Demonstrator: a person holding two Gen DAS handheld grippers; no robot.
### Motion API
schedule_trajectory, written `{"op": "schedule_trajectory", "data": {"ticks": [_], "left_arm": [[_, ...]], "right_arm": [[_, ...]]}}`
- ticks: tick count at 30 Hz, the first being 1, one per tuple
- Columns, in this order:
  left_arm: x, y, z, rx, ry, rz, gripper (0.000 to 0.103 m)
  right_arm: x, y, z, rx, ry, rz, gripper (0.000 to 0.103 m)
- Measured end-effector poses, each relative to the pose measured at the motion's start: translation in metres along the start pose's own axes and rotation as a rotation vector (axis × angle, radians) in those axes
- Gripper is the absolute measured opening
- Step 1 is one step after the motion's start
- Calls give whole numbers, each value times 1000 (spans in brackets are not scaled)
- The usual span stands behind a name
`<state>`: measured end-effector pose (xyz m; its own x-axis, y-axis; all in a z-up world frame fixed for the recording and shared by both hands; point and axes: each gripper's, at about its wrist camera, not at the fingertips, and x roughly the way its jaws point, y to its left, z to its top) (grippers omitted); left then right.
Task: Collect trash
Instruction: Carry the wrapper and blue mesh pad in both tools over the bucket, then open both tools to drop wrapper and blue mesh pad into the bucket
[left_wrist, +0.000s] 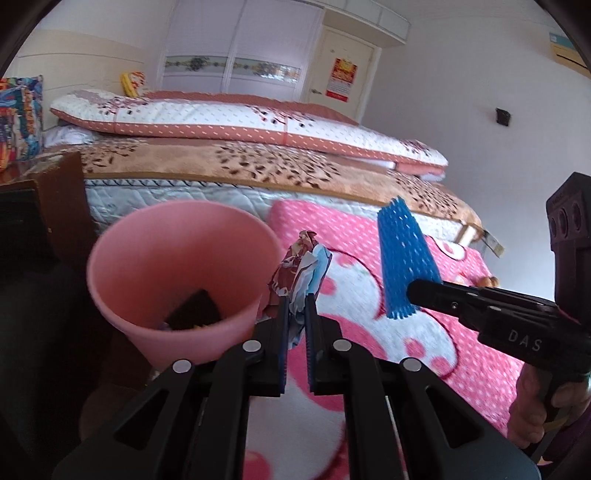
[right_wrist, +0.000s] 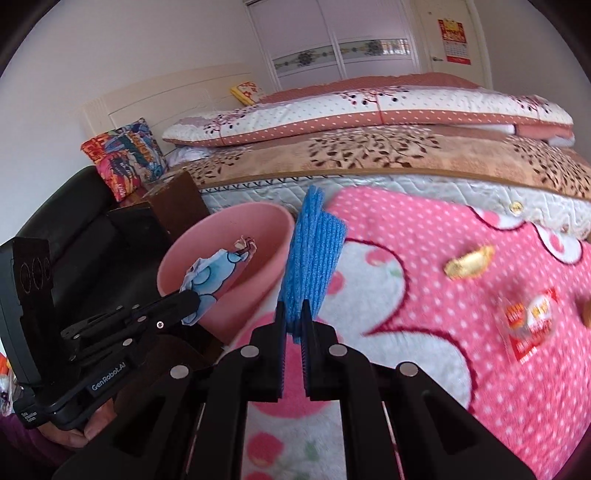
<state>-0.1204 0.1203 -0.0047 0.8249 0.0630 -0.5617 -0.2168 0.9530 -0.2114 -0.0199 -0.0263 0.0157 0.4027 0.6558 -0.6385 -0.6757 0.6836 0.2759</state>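
My left gripper (left_wrist: 296, 300) is shut on a crumpled printed wrapper (left_wrist: 300, 269), held just right of the pink bin (left_wrist: 177, 266). A dark scrap lies at the bin's bottom. In the right wrist view the same wrapper (right_wrist: 210, 275) hangs over the bin's mouth (right_wrist: 221, 258), pinched by the left gripper (right_wrist: 192, 297). My right gripper (right_wrist: 293, 308) is shut on a blue foam net sleeve (right_wrist: 312, 258), which stands upright beside the bin's right rim. From the left wrist view the sleeve (left_wrist: 404, 258) sticks up from the right gripper (left_wrist: 413, 291) above the pink blanket.
A pink dotted blanket (right_wrist: 461, 295) covers the near surface. On it lie a gold wrapper (right_wrist: 469, 262), a clear red-printed wrapper (right_wrist: 532, 325) and an orange object (right_wrist: 586, 314) at the right edge. A bed (left_wrist: 240, 162) stands behind, dark furniture (right_wrist: 74, 240) at left.
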Motion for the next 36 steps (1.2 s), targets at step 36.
{"op": "schedule_trajectory", "data": {"ticks": [36], "left_arm": [[25,91,10,-143,18,150,36]], "right_arm": [[118,59,32,-71,118,84,29]]}}
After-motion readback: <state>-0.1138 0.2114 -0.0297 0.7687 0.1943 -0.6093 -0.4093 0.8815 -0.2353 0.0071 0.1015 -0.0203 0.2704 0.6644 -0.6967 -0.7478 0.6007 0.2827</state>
